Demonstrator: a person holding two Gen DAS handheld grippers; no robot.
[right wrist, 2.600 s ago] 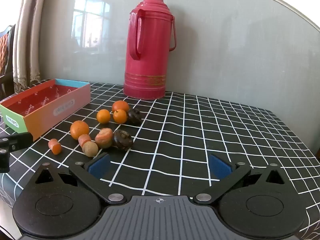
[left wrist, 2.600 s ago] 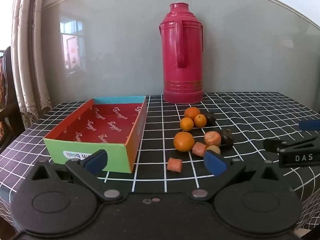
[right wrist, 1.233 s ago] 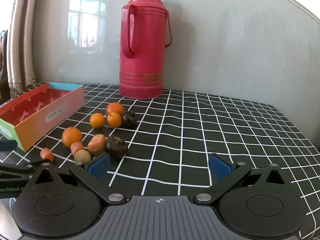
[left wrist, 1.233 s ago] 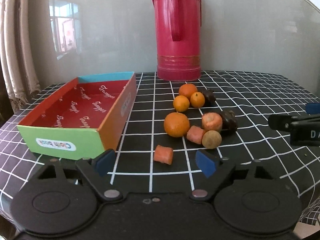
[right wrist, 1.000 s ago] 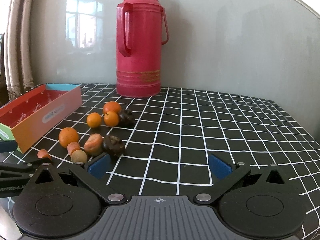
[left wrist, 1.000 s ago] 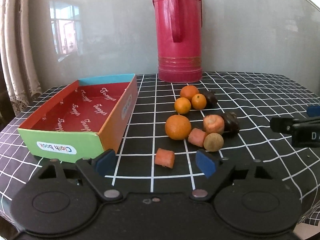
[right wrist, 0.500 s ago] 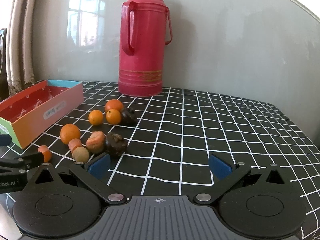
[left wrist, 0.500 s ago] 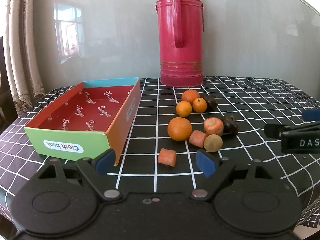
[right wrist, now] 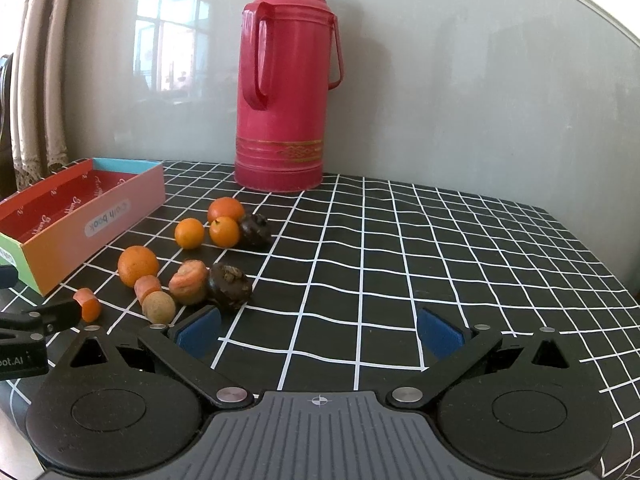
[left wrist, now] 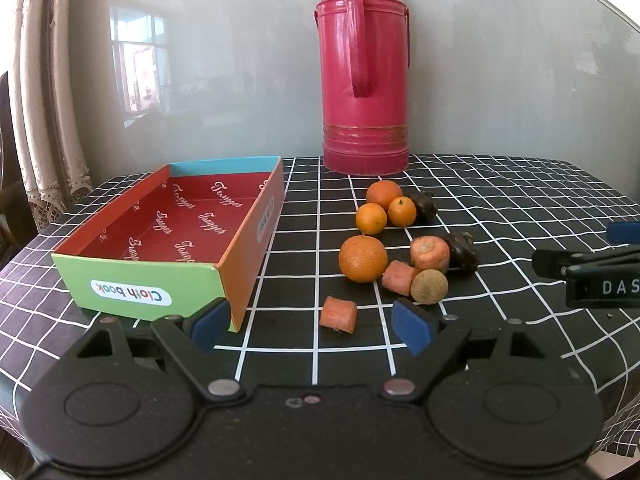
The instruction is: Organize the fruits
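Nothing is packed yet, so this reads as the approach before the first pick. The left claw hangs just above the near edge of the bench, its blue pads spread wide apart and gripping nothing; the nearest carrot chunk lies on the cloth just beyond the gap between them. The right claw is likewise spread apart and bare, over open checked cloth to the right of the pile.

The fruits sit loose on the bench, right of the box: a large orange nearest, three smaller oranges farther back beside a dark fruit, and a near cluster of two more carrot pieces, a brown round fruit and a second dark fruit, touching one another.

The box lies open on the left, its red floor bare. A red thermos stands at the far side, lid on, contents unseen.

The likely next move is for the left claw to ease forward, straddle the carrot chunk and close, keeping clear of the box corner just beside its left pad.
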